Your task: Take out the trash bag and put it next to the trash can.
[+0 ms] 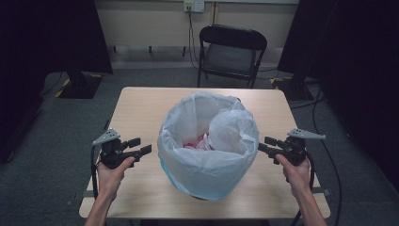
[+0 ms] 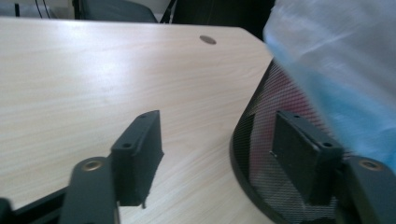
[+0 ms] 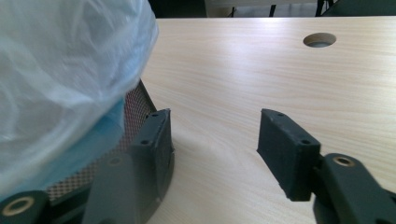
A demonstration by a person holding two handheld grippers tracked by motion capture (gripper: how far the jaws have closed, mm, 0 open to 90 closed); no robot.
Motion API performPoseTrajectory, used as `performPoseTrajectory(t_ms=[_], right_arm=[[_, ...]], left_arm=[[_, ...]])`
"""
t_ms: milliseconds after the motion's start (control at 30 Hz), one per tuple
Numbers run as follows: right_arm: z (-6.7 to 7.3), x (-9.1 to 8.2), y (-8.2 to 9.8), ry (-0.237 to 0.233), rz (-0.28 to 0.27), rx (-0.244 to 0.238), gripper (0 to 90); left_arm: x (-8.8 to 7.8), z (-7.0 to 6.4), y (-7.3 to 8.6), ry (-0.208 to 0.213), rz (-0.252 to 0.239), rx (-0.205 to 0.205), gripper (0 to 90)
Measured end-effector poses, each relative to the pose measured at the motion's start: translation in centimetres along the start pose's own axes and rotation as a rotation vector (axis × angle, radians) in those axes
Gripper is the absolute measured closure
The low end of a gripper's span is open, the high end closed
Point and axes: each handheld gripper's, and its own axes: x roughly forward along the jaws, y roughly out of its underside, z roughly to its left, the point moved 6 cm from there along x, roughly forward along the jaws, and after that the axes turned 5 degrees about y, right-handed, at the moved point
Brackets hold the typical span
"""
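A black mesh waste bin (image 2: 261,154) lined with a translucent white bag (image 1: 207,141) over a blue one stands in the middle of the wooden table (image 1: 141,108). Red and white scraps (image 1: 195,141) lie inside it. My left gripper (image 1: 140,146) is held open just left of the bin, nothing between its jaws; in the left gripper view (image 2: 219,154) one jaw lies close against the mesh. My right gripper (image 1: 264,144) is open just right of the bin, close to the bag's side, and in the right gripper view (image 3: 212,144) its jaws are empty beside the mesh (image 3: 133,112).
A black folding chair (image 1: 230,52) stands beyond the table's far edge. Cables run along the floor at the right. A round cable hole (image 3: 319,39) is cut in the tabletop. Dark curtains hang at both sides.
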Motion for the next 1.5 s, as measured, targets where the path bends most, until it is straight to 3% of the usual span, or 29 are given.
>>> performPoseTrajectory(t_ms=[100, 267, 333, 367, 400, 433, 500, 567, 633, 767, 900, 1067, 1200, 1300, 1367, 1400, 1500], right_arm=[[0.5, -1.2, -1.0, -0.014, -0.029, 0.012, 47.1], [1.5, -2.7, -2.5, -0.051, -0.067, -0.002, 47.5], [2.6, -3.6, -3.9, -0.08, -0.102, -0.019, 45.0], [3.1, -3.8, -4.2, -0.127, -0.1, -0.021, 46.9], [3.1, -3.8, -4.2, -0.127, -0.1, -0.021, 46.9], [3.5, -3.9, -4.6, -0.16, -0.104, -0.016, 46.4], [4.0, -4.0, -5.2, -0.141, -0.112, -0.026, 41.8], [4.6, -4.1, -5.7, -0.163, -0.12, -0.022, 40.3], [4.9, -4.4, -6.3, -0.142, -0.121, -0.034, 38.0], [5.7, -5.5, -8.1, -0.147, -0.156, -0.049, 34.5], [7.4, -6.8, -10.1, -0.164, -0.203, -0.074, 26.6], [9.3, -7.0, -11.0, -0.199, -0.208, -0.101, 22.8], [10.8, -6.1, -10.6, -0.199, -0.142, -0.144, 22.2], [11.0, -5.2, -10.2, -0.169, -0.108, -0.161, 22.4], [10.9, -4.8, -10.1, -0.156, -0.101, -0.169, 27.1], [10.8, -4.6, -10.0, -0.144, -0.094, -0.18, 33.9], [10.9, -3.9, -10.1, -0.115, -0.084, -0.203, 45.3]], left_arm=[[-0.6, -1.2, -1.3, 0.029, -0.015, 0.015, 36.5], [-1.2, -2.3, -2.3, 0.018, -0.023, 0.045, 40.8], [-1.8, -3.2, -3.3, 0.021, -0.041, 0.072, 40.8], [-1.8, -3.2, -3.3, 0.021, -0.041, 0.072, 40.8], [-1.9, -3.5, -3.7, 0.021, -0.051, 0.078, 40.8], [-2.1, -3.8, -4.1, 0.025, -0.067, 0.079, 40.8], [-2.5, -4.5, -4.8, 0.045, -0.084, 0.086, 40.8], [-2.7, -5.2, -5.4, 0.051, -0.096, 0.095, 40.8], [-3.0, -6.0, -6.0, 0.079, -0.107, 0.104, 40.8], [-3.5, -7.2, -7.4, 0.088, -0.132, 0.123, 38.4], [-4.4, -8.7, -9.3, 0.115, -0.209, 0.125, 33.5], [-4.1, -10.4, -10.1, 0.144, -0.19, 0.174, 28.9], [-2.8, -11.3, -10.1, 0.165, -0.149, 0.184, 24.4], [-1.5, -11.6, -9.9, 0.179, -0.128, 0.187, 21.3], [-0.9, -11.9, -9.9, 0.181, -0.123, 0.199, 19.8], [-0.5, -12.0, -9.8, 0.175, -0.109, 0.207, 19.2], [0.3, -12.1, -9.8, 0.136, -0.077, 0.226, 20.3]])
